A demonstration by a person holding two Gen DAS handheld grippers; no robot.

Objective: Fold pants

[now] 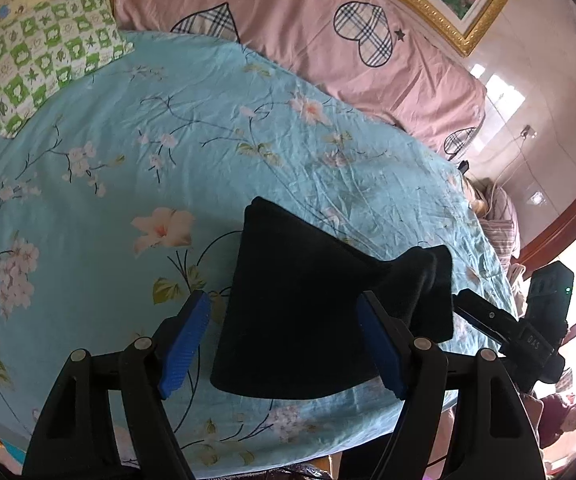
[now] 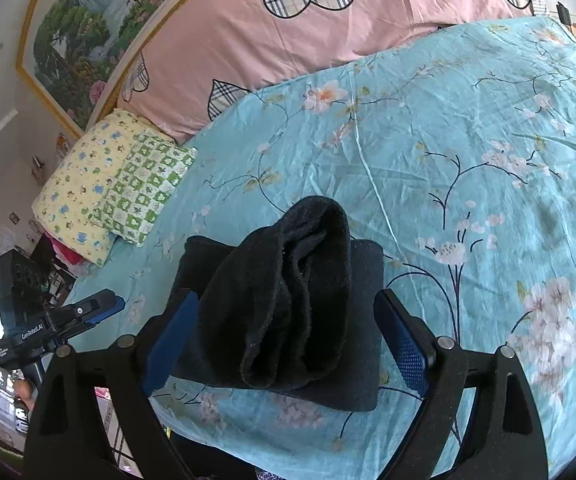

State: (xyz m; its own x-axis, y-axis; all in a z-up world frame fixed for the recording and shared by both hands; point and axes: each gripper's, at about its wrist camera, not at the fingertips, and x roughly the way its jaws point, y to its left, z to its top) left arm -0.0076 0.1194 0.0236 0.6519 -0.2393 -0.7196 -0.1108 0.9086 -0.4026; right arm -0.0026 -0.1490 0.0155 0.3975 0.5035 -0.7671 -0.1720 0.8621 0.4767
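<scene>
Black fleece-like pants (image 1: 300, 312), folded into a compact stack, lie on the bed's light-blue floral sheet (image 1: 127, 168), near the bed's front edge. A rolled/bunched end of the same pants (image 2: 300, 292) sits on top of the flat folded layers, hump-shaped, open folds facing the right wrist camera.

Left claw (image 1: 283, 344): spread wide, blue ribbed pads either side of the stack, holding nothing. Contact between pads and fabric can't be confirmed.

Right claw (image 2: 288, 340): also spread wide, blue pads flanking the stack and the rolled part, holding nothing. Left pad sits right against the fabric edge in the picture; real touch unclear.

Each claw appears in the other's view: right claw (image 1: 488, 320) at the pants' right side, left claw (image 2: 95, 312) at their left, low over the sheet.

Far edge of the bed: pink duvet with plaid hearts (image 1: 288, 28). Far left corner: green-and-white checked pillow (image 1: 43, 56) lying on a yellow patterned pillow (image 2: 83, 188). Gold-framed landscape painting (image 2: 87, 20) on the wall behind.
</scene>
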